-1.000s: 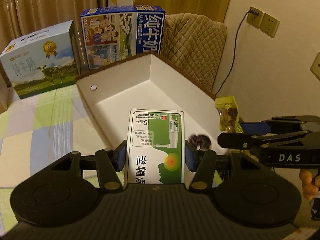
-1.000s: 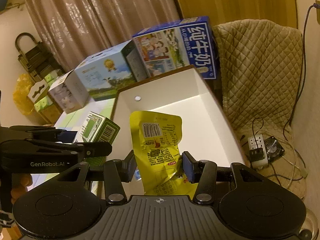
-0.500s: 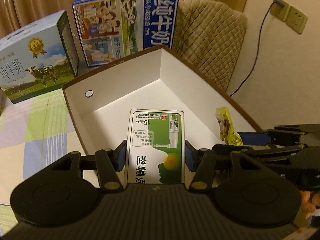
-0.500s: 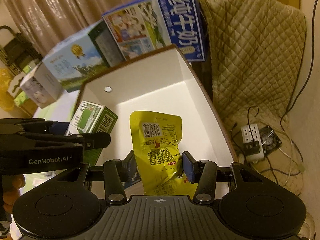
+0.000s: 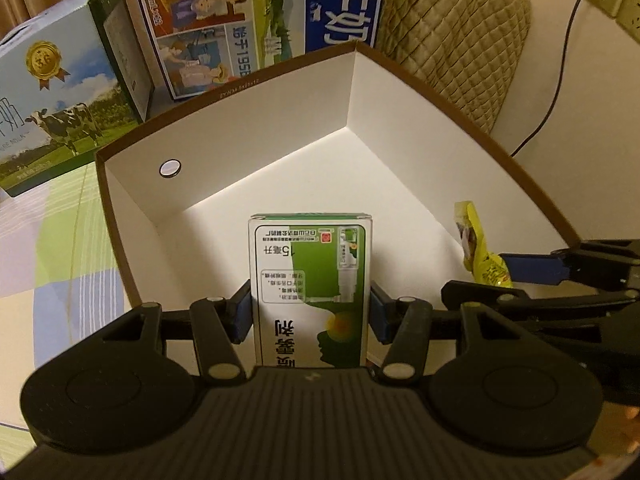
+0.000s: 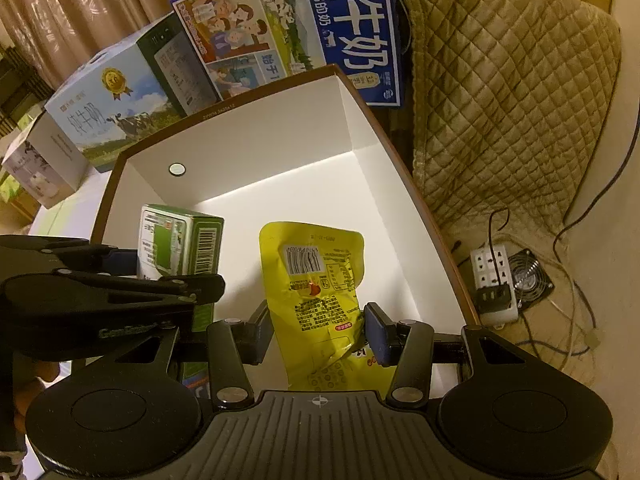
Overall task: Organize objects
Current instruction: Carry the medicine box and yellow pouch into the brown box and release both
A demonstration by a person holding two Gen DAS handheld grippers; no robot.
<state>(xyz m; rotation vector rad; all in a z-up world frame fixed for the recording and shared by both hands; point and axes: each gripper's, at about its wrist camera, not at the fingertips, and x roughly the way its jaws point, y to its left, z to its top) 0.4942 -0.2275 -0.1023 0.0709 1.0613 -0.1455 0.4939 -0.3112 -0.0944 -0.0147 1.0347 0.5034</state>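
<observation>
Both tools clamped: left tool on green carton, right tool on yellow pouch; milk cartons behind white box.

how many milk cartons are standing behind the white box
2 certain. The blue milk carton stands behind the white box's far corner; the cow-picture milk carton is left of it. A smaller white package further left is unclear.

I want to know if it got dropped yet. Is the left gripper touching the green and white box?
Touching. In the left wrist view, the left gripper has both blue pads pressed against the sides of the green and white box, over the white carton.
</observation>
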